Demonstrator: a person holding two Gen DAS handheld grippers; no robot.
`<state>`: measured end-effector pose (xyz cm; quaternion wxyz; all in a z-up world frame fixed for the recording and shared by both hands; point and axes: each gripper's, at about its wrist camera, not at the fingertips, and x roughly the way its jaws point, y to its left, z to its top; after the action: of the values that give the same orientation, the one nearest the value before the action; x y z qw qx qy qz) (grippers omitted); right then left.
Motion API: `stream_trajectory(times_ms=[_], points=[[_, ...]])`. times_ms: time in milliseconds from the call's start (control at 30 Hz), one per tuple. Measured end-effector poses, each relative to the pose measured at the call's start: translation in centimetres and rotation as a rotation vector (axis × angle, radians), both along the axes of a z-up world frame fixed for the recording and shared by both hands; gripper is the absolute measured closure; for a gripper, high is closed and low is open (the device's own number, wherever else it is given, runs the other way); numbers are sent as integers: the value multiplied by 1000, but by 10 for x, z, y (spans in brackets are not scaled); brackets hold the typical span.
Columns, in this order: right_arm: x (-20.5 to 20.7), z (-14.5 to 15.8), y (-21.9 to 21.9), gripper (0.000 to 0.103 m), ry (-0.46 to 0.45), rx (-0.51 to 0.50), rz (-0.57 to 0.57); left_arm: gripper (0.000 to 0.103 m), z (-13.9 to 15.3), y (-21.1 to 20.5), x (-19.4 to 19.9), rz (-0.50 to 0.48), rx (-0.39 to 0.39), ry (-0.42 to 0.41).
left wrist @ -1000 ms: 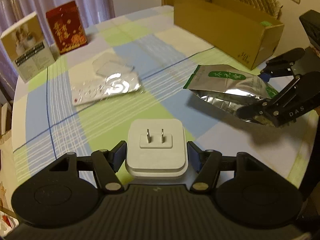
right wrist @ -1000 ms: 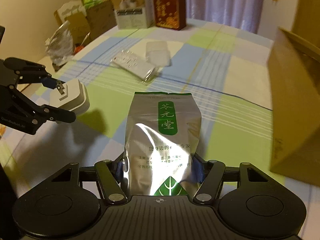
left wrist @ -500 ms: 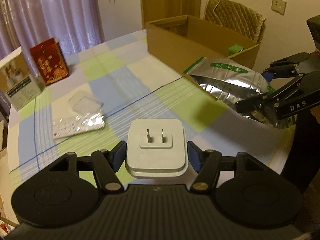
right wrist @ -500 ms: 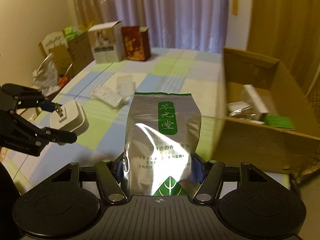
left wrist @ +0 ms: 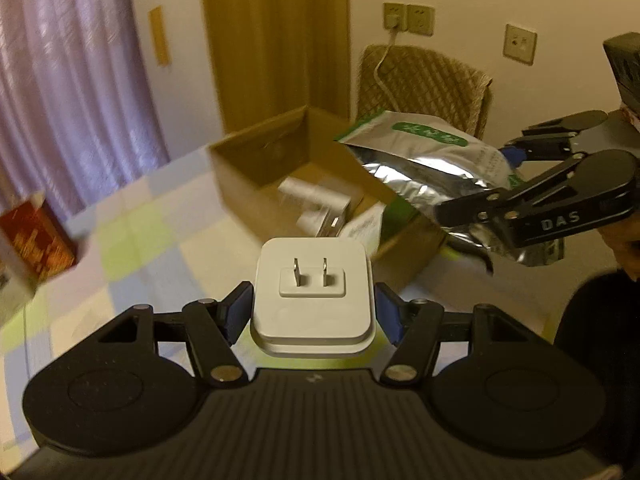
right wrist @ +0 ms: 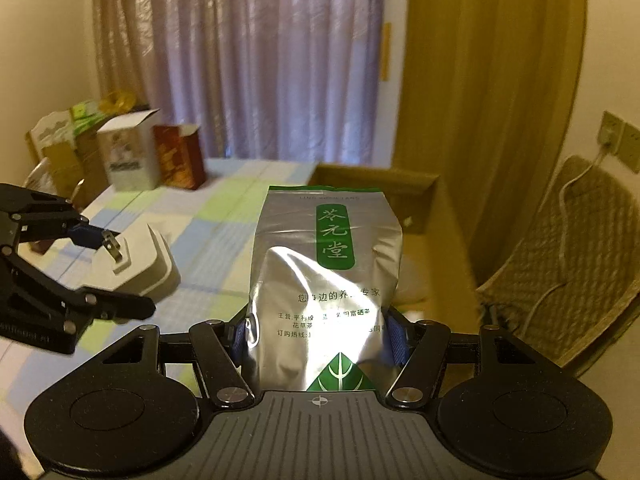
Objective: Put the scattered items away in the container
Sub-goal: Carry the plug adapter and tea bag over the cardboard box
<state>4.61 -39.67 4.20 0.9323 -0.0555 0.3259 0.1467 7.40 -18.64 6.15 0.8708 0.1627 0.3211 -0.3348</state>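
The right gripper (right wrist: 318, 334) clamps a silver pouch (right wrist: 326, 276) with a green label reading "茶元堂". The left gripper (left wrist: 312, 312), lower centre, grips a white plug adapter (left wrist: 312, 300); "DAS" is printed on the other tool.

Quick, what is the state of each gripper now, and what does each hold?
Left gripper: closed on the white plug adapter.
Right gripper: closed on the silver tea pouch.
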Motion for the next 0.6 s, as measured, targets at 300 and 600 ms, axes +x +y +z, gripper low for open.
stream_trajectory(times_ms=[300, 600], points=[[41, -7, -43, 37, 1, 1, -66, 43, -14, -77, 40, -46, -3, 5], [55, -17, -63, 37, 18, 23, -88, 43, -41, -100, 66, -71, 19, 40]])
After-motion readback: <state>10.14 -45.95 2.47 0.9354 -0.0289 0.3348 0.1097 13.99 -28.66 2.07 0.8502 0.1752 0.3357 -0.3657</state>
